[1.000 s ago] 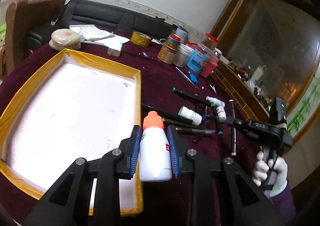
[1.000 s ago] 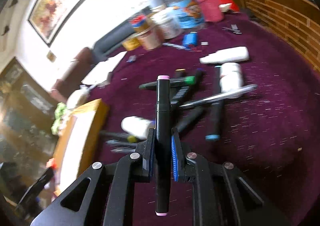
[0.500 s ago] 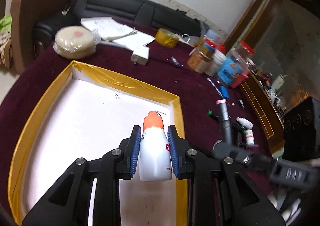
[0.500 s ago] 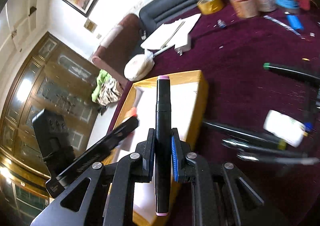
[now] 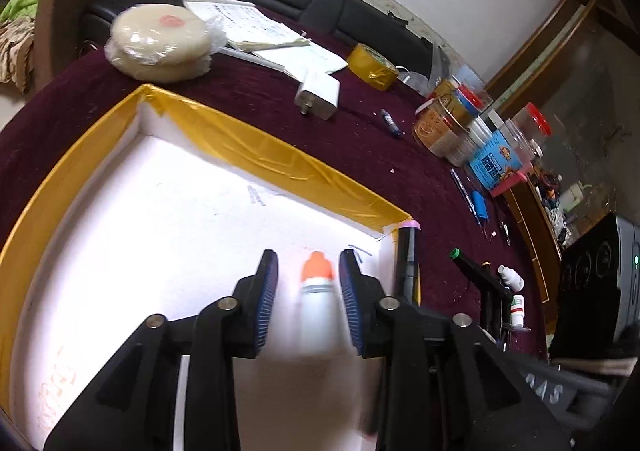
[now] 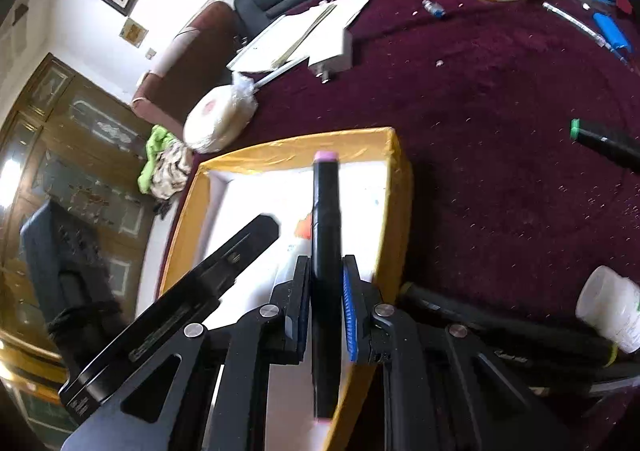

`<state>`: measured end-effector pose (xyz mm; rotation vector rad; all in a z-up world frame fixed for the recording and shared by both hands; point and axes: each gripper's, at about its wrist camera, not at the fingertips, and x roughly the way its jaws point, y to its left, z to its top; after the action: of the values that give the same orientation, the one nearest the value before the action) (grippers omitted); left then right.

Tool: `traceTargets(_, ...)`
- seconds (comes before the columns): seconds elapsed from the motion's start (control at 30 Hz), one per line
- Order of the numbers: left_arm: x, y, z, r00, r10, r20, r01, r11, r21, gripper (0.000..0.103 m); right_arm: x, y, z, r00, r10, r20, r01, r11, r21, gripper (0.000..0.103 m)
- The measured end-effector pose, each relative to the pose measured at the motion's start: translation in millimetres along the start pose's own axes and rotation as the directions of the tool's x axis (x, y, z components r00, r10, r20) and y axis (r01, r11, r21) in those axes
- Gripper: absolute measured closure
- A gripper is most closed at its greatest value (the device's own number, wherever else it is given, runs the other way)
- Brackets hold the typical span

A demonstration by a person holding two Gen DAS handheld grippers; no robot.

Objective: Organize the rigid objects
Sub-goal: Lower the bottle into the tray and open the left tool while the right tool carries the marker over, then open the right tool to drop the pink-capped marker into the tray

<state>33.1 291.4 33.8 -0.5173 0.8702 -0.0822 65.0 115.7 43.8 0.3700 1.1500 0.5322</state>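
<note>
My left gripper (image 5: 308,303) is open over the white inside of the yellow-rimmed tray (image 5: 256,155). The white bottle with an orange cap (image 5: 318,307) is between its pads, blurred, with a gap on each side. My right gripper (image 6: 326,291) is shut on a black marker with a pink cap (image 6: 326,227), held above the tray's right rim (image 6: 396,219). The marker also shows in the left wrist view (image 5: 406,263) beside the tray corner. The left gripper's finger (image 6: 224,271) and the bottle (image 6: 298,239) show in the right wrist view.
On the maroon tablecloth lie several black markers (image 5: 476,275), small white bottles (image 6: 612,307), a white charger (image 5: 318,95), papers (image 5: 256,31), a tape roll (image 5: 372,65), a wrapped round pad (image 5: 160,39) and jars (image 5: 460,119). A sofa stands behind the table.
My left gripper has opened and the bottle is loose between its pads, blurred, inside the tray. My right gripper has carried the marker from the table over the tray's right rim.
</note>
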Motion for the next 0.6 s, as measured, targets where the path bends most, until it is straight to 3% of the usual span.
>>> traceTargets(0.13,-14.3,11.8,-12.8,0.999,0.028,0.031,-0.027,0.999,-0.040,0.057,-11.7,4.7,1.3,0.999,-0.033,0.039,0.036,0.998,-0.061,0.084)
traceTargets(0.3,-24.3,33.6,-30.2,1.000,0.023,0.020,-0.020,0.992,-0.124,0.056,-55.0,-1.2,-6.6,0.991,-0.029,0.127,0.040,0.995,-0.087,0.082)
traceTargets(0.43,-38.0,44.0,-43.8,0.999,0.021,0.039,-0.015,0.989,-0.149,0.056,-106.9,-20.3,-22.1,0.968,-0.059,0.242,0.088,0.990,-0.109,0.082)
traceTargets(0.5,-43.7,46.6,-47.5,0.998,0.022,0.051,-0.013,0.987,-0.160,0.056,-138.9,-34.9,-36.4,0.934,-0.103,0.342,0.150,0.982,-0.112,0.072)
traceTargets(0.57,-54.5,39.0,-45.4,0.997,0.017,0.075,-0.007,0.991,-0.136,0.056,-166.4,-53.5,-52.6,0.868,-0.179,0.464,0.244,0.966,-0.084,0.031)
traceTargets(0.6,-61.6,29.8,-45.2,0.995,0.024,0.096,-0.014,0.994,-0.108,0.056,-177.6,-66.4,-60.1,0.827,-0.210,0.522,0.276,0.960,-0.051,0.024)
